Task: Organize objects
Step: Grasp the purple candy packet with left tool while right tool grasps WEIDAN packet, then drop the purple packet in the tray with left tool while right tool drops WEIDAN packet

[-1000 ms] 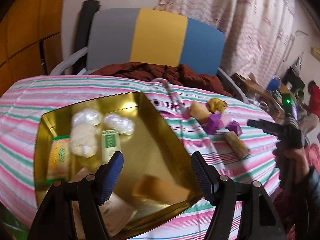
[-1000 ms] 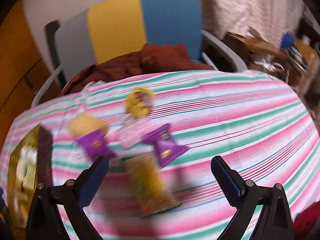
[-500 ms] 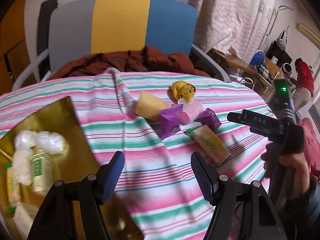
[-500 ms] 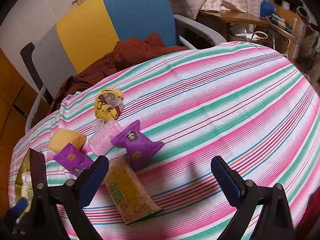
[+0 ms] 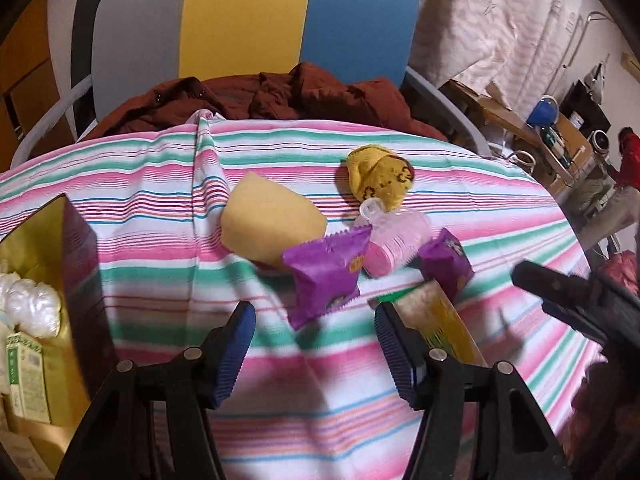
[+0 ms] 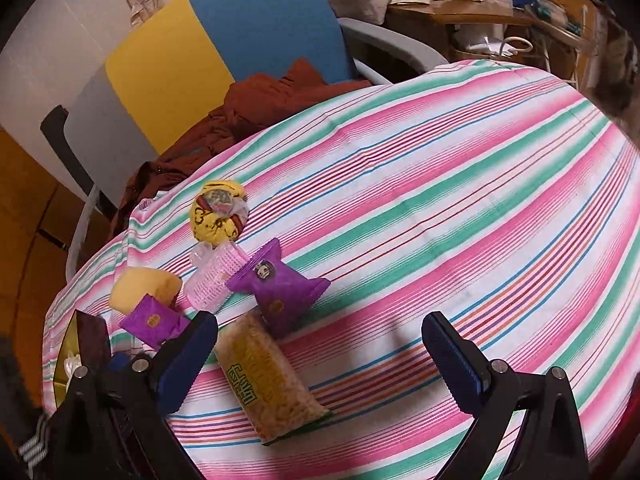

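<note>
Striped cloth (image 5: 140, 216) covers table. Gold tin (image 5: 52, 240) at 9 o'clock, packets inside. Left gripper (image 5: 314, 344), right gripper (image 6: 320, 354): jaws spread, empty. Sponge (image 5: 264, 220), purple packet (image 5: 326, 276), cracker pack (image 6: 264, 380) clustered centre, outside tin.

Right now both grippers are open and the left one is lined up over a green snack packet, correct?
Not quite: the packet under the open left gripper is a purple snack packet, not green, as the left wrist view shows. The right gripper is open too.
</note>
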Demonstrator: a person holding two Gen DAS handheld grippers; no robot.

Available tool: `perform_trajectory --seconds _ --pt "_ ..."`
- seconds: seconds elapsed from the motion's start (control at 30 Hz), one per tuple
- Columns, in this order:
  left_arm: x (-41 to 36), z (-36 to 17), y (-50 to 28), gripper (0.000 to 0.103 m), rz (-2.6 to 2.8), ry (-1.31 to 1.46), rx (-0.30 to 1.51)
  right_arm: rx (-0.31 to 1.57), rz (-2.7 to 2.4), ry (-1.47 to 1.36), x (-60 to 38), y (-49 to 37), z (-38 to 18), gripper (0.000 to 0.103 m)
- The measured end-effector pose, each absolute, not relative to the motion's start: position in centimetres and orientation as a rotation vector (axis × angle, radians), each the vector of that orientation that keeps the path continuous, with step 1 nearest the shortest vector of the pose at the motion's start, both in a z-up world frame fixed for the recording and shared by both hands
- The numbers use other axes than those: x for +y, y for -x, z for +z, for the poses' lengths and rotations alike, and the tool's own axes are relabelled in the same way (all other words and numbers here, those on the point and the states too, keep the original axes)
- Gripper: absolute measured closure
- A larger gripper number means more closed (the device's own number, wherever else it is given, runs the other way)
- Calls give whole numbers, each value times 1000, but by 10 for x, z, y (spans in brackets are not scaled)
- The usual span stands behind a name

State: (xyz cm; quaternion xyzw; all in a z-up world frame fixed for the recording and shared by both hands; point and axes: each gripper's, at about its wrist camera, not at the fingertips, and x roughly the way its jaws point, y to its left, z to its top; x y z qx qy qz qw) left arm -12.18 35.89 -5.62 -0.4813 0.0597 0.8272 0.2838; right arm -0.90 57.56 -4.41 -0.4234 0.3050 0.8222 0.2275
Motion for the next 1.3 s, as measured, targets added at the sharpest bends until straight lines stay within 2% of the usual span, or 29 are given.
perform_trajectory --seconds 0.33,0.4,0.5,0.57,0.7,0.73,0.8,0.83,0.9,0.93,1.1,1.3 --pt "382 -76 141 41 2228 1315 198 772 2281 1239 569 17 -49 0" --pt "383 -78 144 54 2233 1300 210 752 2294 1260 566 19 -50 1" --pt "380 -74 141 65 2236 1237 225 721 2326 1327 558 25 -54 1" --pt "376 -70 137 66 2230 1205 222 701 2357 1384 550 29 -57 7" --pt "370 -59 124 66 2224 1133 241 611 2382 1509 533 40 -68 8" --pt "366 -55 121 66 2221 1126 229 581 2372 1539 529 43 -73 10" --pt "361 -50 116 66 2214 1117 211 516 2358 1603 522 47 -82 21" --pt "358 -48 114 66 2211 1115 206 489 2355 1621 519 48 -84 30" --pt "350 -43 108 66 2203 1108 193 408 2366 1640 511 51 -87 38" --pt "346 -41 105 66 2202 1105 189 391 2390 1641 508 51 -86 53" --pt "322 -29 88 66 2211 1090 175 386 2434 1652 501 47 -83 57" --pt "288 -17 72 66 2230 1084 152 419 2533 1656 490 43 -75 58"
